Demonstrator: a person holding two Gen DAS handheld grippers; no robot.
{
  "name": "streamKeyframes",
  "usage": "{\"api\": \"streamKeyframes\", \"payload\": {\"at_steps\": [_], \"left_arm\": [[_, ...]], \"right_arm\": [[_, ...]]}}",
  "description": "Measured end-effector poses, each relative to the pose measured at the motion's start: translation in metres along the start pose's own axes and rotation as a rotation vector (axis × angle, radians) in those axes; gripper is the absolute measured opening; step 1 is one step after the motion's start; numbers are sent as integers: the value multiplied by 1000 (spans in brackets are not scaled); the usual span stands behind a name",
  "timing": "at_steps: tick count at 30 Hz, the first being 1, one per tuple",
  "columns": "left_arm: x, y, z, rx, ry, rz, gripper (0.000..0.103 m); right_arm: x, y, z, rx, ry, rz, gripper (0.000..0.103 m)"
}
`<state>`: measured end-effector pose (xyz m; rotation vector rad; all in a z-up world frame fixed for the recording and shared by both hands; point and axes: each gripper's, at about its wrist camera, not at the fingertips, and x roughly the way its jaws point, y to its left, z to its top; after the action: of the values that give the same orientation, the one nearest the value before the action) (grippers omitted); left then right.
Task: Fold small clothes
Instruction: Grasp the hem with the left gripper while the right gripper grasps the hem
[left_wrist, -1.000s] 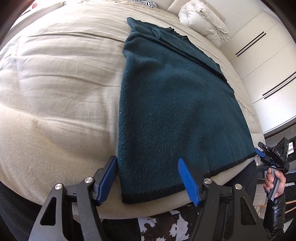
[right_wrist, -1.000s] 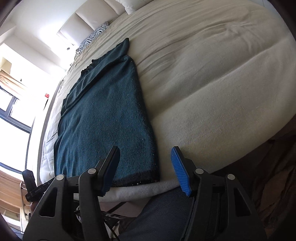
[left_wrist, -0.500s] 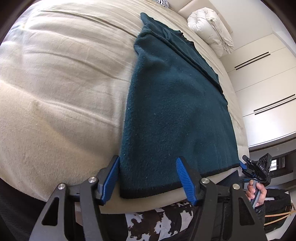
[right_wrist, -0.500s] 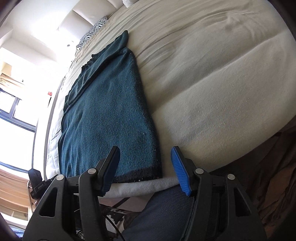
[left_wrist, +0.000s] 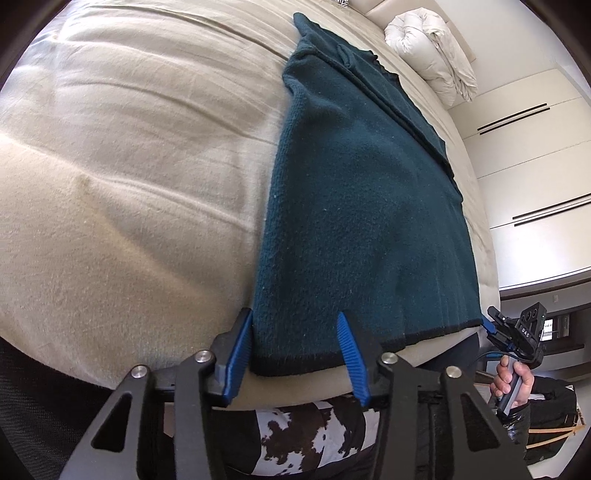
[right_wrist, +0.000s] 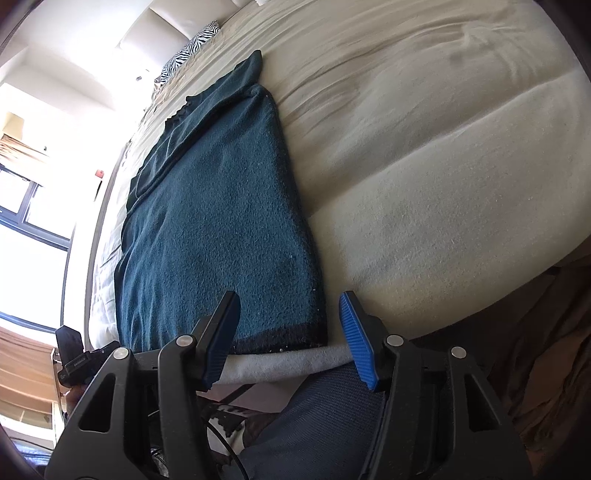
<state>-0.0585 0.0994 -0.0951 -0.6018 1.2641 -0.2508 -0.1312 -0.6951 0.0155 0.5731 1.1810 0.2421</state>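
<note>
Left wrist view: left gripper (left_wrist: 297, 352) sits at the near hem of the teal garment (left_wrist: 362, 206), jaws closing, garment's near left corner between the blue pads, pads not visibly pressing it yet. Garment lies flat on the beige bed (left_wrist: 129, 166), long axis running away from the near bed edge, black trim along the near hem, folded-in sleeve along its right side toward the far end. Only this view shows a white bundled duvet (left_wrist: 432, 48) beyond the garment's far end, white cabinet doors (left_wrist: 532, 177) right of the garment, cowhide-pattern floor covering (left_wrist: 306, 432) below the hem, and a hand (left_wrist: 513, 384) holding the right gripper (left_wrist: 491, 325) at the garment's near right corner; from here cannot tell its jaw gap. Right wrist view: right gripper (right_wrist: 288, 332) straddles the garment's (right_wrist: 221, 229) near right corner, jaws apart and closing slightly, nothing clamped. Only this view shows a zebra-print pillow (right_wrist: 192, 48) past the garment's far end, bright windows (right_wrist: 33, 206) left of it, and the left gripper's body (right_wrist: 79, 356) by the near left corner, jaws hidden.
</note>
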Motion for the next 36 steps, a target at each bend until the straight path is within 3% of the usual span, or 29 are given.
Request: {"api": "streamKeyframes", "payload": {"at_steps": [1, 4, 13, 16, 19, 28, 30, 32, 36], "left_arm": [[0, 1, 0, -3, 3, 9, 29], [2, 5, -1, -5, 12, 13, 15], [5, 5, 0, -2, 35, 10, 18], [4, 6, 0, 3, 33, 6, 18], [5, 9, 1, 4, 32, 6, 11], [5, 11, 0, 15, 26, -8, 8], [4, 10, 1, 15, 26, -12, 8], [2, 11, 1, 18, 24, -16, 8], [-3, 12, 1, 19, 14, -27, 7]], "right_arm": [[0, 0, 0, -2, 3, 0, 53], [1, -3, 2, -1, 19, -7, 48], [8, -10, 7, 13, 64, 20, 35], [9, -15, 8, 30, 73, 36, 34], [11, -19, 8, 48, 89, 57, 34], [15, -14, 6, 30, 131, 45, 32], [18, -9, 3, 6, 145, 27, 16], [19, -7, 1, -5, 143, 15, 9], [14, -4, 1, -5, 116, 14, 7]]}}
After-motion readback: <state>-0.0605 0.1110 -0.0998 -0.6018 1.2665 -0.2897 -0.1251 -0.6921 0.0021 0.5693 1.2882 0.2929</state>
